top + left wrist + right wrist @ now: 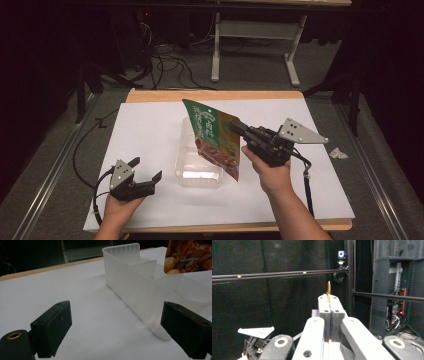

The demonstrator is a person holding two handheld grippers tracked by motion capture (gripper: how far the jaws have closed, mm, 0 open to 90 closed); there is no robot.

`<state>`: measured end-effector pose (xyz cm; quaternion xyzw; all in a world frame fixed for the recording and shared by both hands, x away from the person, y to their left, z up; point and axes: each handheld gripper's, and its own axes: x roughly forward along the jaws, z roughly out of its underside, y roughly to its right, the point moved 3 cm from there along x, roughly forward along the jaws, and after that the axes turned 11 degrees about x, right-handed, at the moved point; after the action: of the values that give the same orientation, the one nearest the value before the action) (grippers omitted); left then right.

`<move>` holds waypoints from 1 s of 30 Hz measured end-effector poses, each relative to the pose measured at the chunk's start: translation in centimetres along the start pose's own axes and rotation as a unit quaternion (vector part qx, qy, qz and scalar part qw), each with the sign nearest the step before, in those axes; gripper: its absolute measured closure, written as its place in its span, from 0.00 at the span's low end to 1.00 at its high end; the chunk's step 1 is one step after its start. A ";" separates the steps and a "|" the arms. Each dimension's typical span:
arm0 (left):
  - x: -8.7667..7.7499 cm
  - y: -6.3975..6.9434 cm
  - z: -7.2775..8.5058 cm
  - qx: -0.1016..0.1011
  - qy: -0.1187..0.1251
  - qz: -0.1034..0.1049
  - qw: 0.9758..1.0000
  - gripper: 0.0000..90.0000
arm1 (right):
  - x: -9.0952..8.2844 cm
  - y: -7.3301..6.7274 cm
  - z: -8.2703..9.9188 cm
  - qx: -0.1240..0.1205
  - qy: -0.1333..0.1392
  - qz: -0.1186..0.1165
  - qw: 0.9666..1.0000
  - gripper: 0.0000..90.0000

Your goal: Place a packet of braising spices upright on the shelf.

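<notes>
Item: food pouch (216, 137), green and orange, with a photo of a braised dish on the lower front. White characters are printed on the green top panel; too small to read, and no brand can be made out. It hangs tilted in the air directly over the clear plastic bin (187, 167), its lower corner over the bin's near end.

Item: clear plastic bin, ribbed wall, one cross divider inside (145, 266). It stands at the middle of the white sheet (150, 135) that covers the table. Nothing is visible inside it.

Item: right gripper (235, 127). Jaws pressed together on the pouch's side edge; in the right gripper view the pouch shows as a thin yellow sliver (328, 291) rising from the closed jaws.

Item: left gripper (147, 170). Jaws spread wide, nothing between them, resting on the sheet just left of the bin and pointed at its side wall.

Step in hand, as judged: carrying the pouch over the bin for stowing.

Next move, as judged: lower the pouch into one compartment, clear of the divider, then release. The left gripper may need to steady the light bin.
</notes>
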<state>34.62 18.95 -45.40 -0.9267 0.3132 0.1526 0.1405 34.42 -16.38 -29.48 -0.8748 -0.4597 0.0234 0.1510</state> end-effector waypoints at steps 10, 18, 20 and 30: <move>0.0 0.0 0.0 -0.003 0.005 0.000 1.000 0.11 | 1.8 -0.8 0.8 -0.002 -0.006 -0.017 1.000 1.00; -0.1 0.0 0.0 -0.003 0.004 0.000 1.000 0.11 | 3.1 -0.7 1.6 -0.002 -0.010 -0.022 1.000 1.00; -0.1 0.0 0.0 -0.002 0.004 0.000 1.000 0.11 | 3.5 -0.6 1.9 -0.001 -0.010 -0.022 1.000 1.00; -0.1 0.0 0.0 -0.003 0.005 0.000 1.000 0.11 | 5.1 0.0 3.5 -0.004 -0.015 -0.018 1.000 1.00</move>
<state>34.57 18.98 -45.36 -0.9279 0.3137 0.1490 0.1357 36.75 -11.36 -32.35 -0.8666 -0.4775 0.0320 0.1414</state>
